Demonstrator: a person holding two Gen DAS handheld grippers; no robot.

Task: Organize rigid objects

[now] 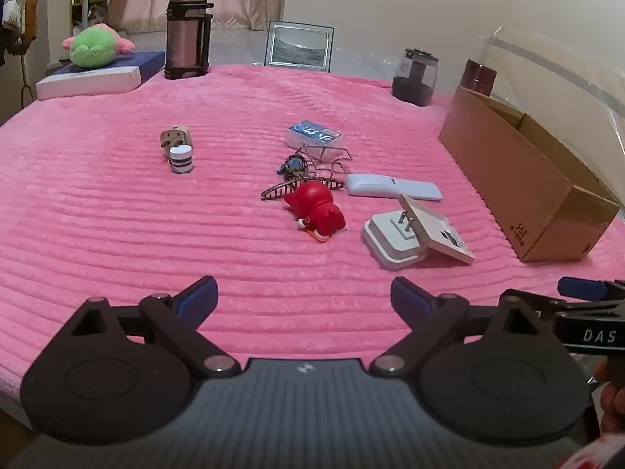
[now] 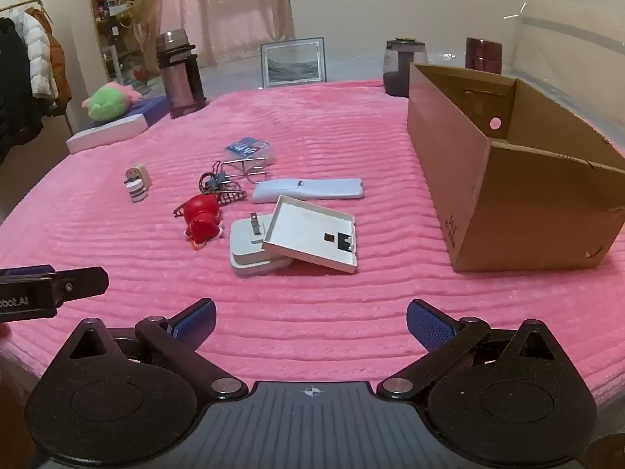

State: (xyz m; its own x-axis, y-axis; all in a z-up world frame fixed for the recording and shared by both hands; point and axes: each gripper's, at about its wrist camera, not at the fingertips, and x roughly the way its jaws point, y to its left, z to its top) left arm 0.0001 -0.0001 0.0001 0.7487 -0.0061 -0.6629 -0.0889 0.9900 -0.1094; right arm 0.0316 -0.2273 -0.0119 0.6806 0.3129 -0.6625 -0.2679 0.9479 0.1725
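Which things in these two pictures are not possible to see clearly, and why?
- Cardboard box: left wrist view shows no inside; its floor is hidden by its wall in the right wrist view.
- Dark tangle behind the red toy: too small to identify.
- Blue packet: print blurred.

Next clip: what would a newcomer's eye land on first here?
Probably the pink blanket covering the whole surface, then the red figurine lying amid a loose cluster of small items at its middle. To the right stands an open cardboard box, and both grippers, left and right, hang open at the near edge.
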